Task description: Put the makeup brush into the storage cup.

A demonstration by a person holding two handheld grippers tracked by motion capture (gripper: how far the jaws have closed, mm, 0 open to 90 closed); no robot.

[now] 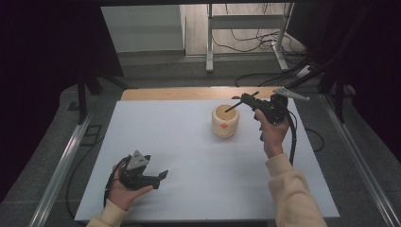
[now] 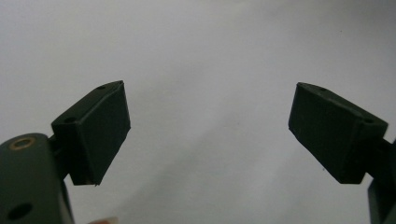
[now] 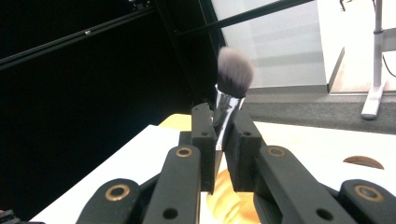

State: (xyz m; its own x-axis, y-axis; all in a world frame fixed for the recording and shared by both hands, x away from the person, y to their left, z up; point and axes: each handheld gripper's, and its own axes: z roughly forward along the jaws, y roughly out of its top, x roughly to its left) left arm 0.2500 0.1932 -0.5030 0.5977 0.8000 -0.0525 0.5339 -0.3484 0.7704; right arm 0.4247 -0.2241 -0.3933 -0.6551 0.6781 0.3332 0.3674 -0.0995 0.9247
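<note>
A: Left gripper (image 1: 163, 176), near the white table's (image 1: 189, 156) front-left corner: jaws wide apart, empty, parked clear.

B: Right gripper (image 3: 219, 140), toward the far-right edge: clamped on a silver-ferruled, grey-bristled makeup brush (image 3: 231, 88), handle slanting into the cream cylindrical holder (image 1: 225, 121), presumably for stowing.

Dim and dark around the evenly lit table (image 1: 189, 156); soft shadows; brush (image 3: 233, 74) tip slightly blurred.

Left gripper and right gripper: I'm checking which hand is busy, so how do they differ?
The left gripper has its jaws wide apart with nothing between them; the right gripper is shut on a makeup brush. The left one sits low by the near table edge; the right one is raised beside the wooden cup. Both have black jaws.
</note>
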